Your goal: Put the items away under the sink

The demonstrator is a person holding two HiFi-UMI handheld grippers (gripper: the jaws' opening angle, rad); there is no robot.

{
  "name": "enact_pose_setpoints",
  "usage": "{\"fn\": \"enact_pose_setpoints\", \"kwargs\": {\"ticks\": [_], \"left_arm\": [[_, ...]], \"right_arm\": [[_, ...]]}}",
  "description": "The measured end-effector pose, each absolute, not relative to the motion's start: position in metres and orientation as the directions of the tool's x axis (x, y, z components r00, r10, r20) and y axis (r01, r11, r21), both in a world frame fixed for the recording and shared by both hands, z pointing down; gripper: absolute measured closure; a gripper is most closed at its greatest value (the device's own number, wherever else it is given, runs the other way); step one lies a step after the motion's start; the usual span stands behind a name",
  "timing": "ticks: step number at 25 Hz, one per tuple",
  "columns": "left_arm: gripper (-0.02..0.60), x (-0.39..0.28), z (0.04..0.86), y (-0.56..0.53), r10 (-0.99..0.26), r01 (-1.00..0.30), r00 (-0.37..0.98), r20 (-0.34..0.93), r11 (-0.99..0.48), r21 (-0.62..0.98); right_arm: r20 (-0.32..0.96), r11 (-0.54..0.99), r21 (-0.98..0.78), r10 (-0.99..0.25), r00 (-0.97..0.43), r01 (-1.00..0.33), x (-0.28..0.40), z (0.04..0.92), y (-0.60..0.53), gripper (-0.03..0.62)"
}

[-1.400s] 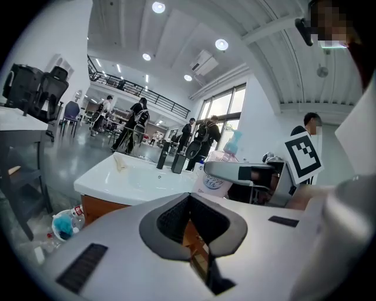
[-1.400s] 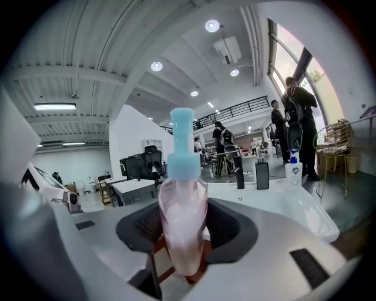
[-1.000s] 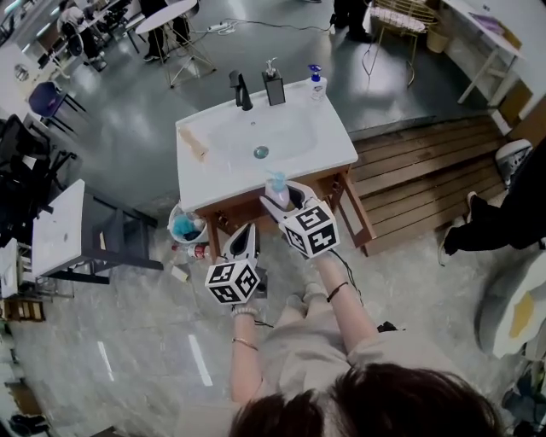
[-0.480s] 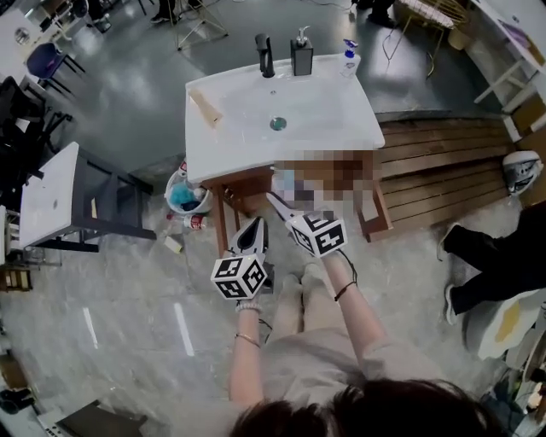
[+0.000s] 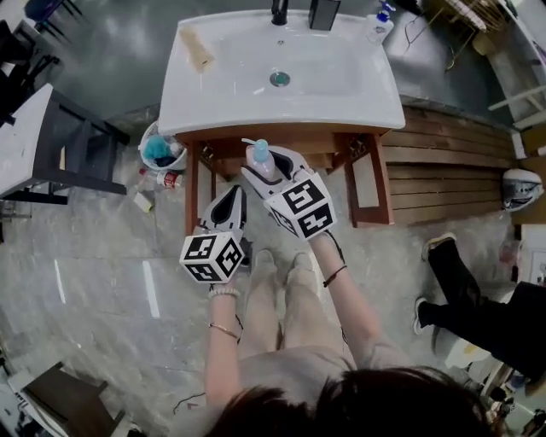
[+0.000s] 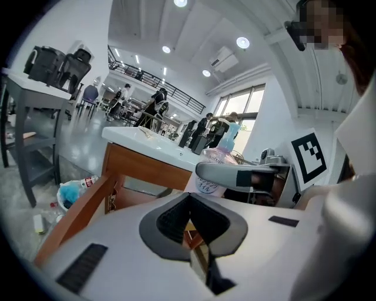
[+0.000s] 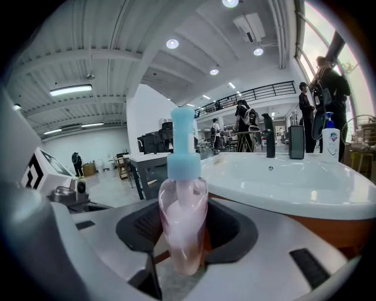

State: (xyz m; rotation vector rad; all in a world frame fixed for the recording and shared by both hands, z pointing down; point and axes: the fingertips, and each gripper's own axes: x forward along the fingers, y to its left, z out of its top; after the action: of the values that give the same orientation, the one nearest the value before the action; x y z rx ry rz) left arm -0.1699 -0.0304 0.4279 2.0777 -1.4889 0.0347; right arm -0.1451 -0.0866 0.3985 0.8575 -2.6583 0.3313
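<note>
Your right gripper (image 5: 264, 171) has its jaws clamped on the pink pump bottle (image 5: 259, 156), which stands upright with its blue pump on top, just short of the wooden front rail (image 5: 281, 136) of the sink (image 5: 341, 85) at 12 o'clock. Your left gripper (image 5: 230, 198), at about 8 o'clock from the right one, has its jaws closed together on nothing. To stow the bottle well, you likely need to bring it lower so the pump head passes under the rail, then steer it in between the two wooden legs (image 5: 193, 183). Hold it upright, since a tall bottle on a narrow base will probably tip, and release only once the base sits flat. What it will stand on under there is hidden by the basin, so look before you let go. Hold the empty left gripper off toward 9 o'clock, out of the way. On the sink's far edge at 12 o'clock stand a black tap (image 5: 279, 10), a black dispenser (image 5: 324, 13) and a clear sanitiser bottle (image 5: 380, 26), with a tan object (image 5: 198, 49) on the rim at 11 o'clock. The floor (image 5: 102, 290) is glossy grey stone. At 10 o'clock sit a bin (image 5: 158, 149) with blue contents and a small red-labelled bottle (image 5: 171, 179), and beyond them a white-topped desk (image 5: 26, 128). Timber decking (image 5: 452, 162) lies at 2 o'clock, and another person's legs (image 5: 461, 290) are at 4 o'clock.
</note>
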Motion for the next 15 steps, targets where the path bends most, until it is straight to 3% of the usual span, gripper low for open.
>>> {"fn": "enact_pose_setpoints", "kwargs": {"ticks": [15], "left_arm": [[0.578,-0.183,0.555,-0.058,-0.891,-0.926,0.279,0.358,-0.152,0.346]], "right_arm": [[0.401,0.902,-0.055,-0.372,-0.837,-0.428,-0.162,0.542,-0.106,0.388]]}}
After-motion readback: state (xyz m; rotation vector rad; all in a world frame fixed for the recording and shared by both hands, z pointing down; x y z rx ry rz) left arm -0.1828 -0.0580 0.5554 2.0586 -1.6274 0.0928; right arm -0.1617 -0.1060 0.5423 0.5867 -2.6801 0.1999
